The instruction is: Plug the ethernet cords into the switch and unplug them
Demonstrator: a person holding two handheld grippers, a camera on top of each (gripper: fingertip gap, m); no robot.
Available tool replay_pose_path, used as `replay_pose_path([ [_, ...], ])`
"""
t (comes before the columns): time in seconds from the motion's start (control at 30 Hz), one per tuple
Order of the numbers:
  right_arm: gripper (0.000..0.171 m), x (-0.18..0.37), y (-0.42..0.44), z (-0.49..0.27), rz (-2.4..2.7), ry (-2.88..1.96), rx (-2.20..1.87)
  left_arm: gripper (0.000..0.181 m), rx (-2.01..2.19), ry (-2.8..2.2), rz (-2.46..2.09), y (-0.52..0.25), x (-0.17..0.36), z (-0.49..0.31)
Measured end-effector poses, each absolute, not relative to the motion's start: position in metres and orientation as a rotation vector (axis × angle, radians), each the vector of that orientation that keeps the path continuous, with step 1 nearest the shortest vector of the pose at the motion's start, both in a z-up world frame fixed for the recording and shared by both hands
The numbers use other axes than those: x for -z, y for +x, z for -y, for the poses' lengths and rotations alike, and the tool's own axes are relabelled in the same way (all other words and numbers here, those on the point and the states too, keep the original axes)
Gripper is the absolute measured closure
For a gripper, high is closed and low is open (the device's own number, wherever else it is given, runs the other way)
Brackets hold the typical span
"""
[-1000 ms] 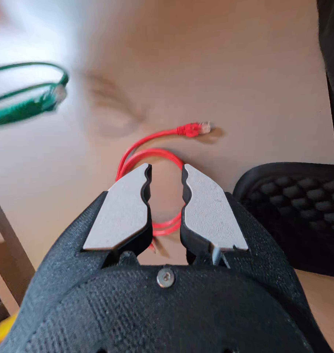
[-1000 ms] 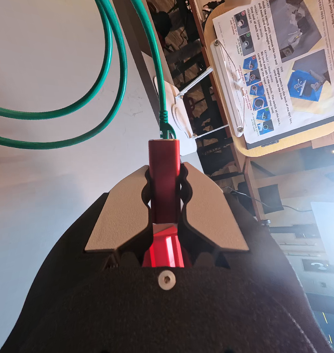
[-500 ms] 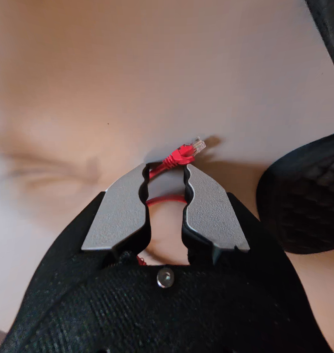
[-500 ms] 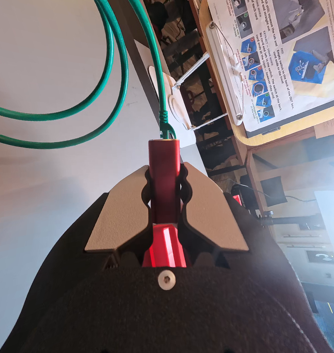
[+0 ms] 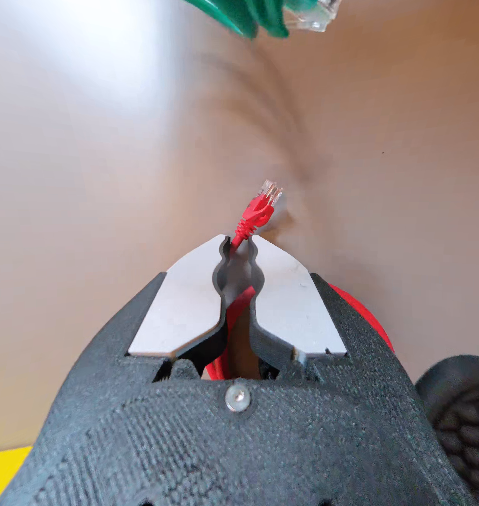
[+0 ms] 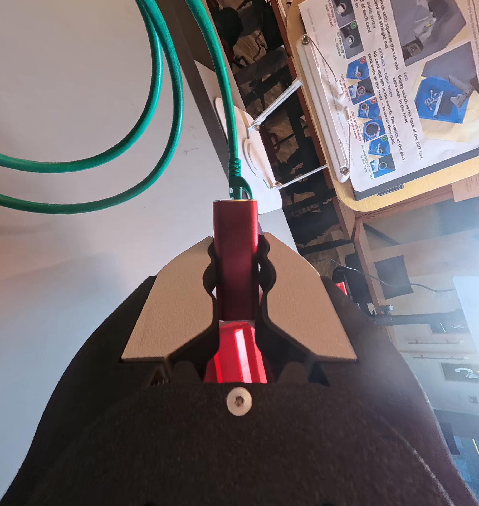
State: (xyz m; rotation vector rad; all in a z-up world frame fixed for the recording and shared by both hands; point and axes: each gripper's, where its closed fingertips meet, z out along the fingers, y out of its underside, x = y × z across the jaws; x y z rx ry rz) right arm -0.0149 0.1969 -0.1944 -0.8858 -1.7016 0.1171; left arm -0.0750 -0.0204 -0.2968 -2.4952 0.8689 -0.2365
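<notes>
My left gripper is shut on the red ethernet cord just behind its plug. The plug, with a clear tip, sticks out past the fingertips above the pale table. The cord's loops trail back between the fingers. A green cord's clear plug hangs blurred at the top edge. My right gripper is shut on the red switch, held upright. The green cord is plugged into the switch's far end and loops to the left.
A black mesh pad lies at the lower right in the left wrist view, a yellow edge at the lower left. In the right wrist view a clipboard with a printed sheet stands beyond the table edge, with shelves and furniture behind. My right fingertips sit around 25 centimeters from my left ones.
My left gripper closed on the red cord behind its plug and lifted it, so the plug now points up and forward. The green plug has come into view above. The right gripper barely moved.
</notes>
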Motion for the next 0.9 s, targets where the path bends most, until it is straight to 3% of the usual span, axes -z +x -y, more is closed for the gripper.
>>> replay_pose_path([
  [0.27, 0.144, 0.201, -0.019, -0.192, 1.731, -0.878, -0.103, 0.153, 0.086, -2.373, -1.149, -0.063, 0.298, 0.015],
  [0.5, 0.144, 0.198, -0.020, -0.186, 1.731, -0.833, -0.097, 0.166, -0.018, -2.383, -1.072, -0.085, 0.297, 0.002],
  [0.77, 0.144, 0.212, -0.039, -0.164, 1.822, -0.686, 0.001, 0.168, 0.422, -2.153, -0.382, -0.119, 0.183, 0.004],
  [0.9, 0.144, 0.231, -0.058, -0.132, 1.912, -0.577, 0.041, 0.170, 0.539, -2.242, -0.434, -0.087, 0.182, -0.002],
])
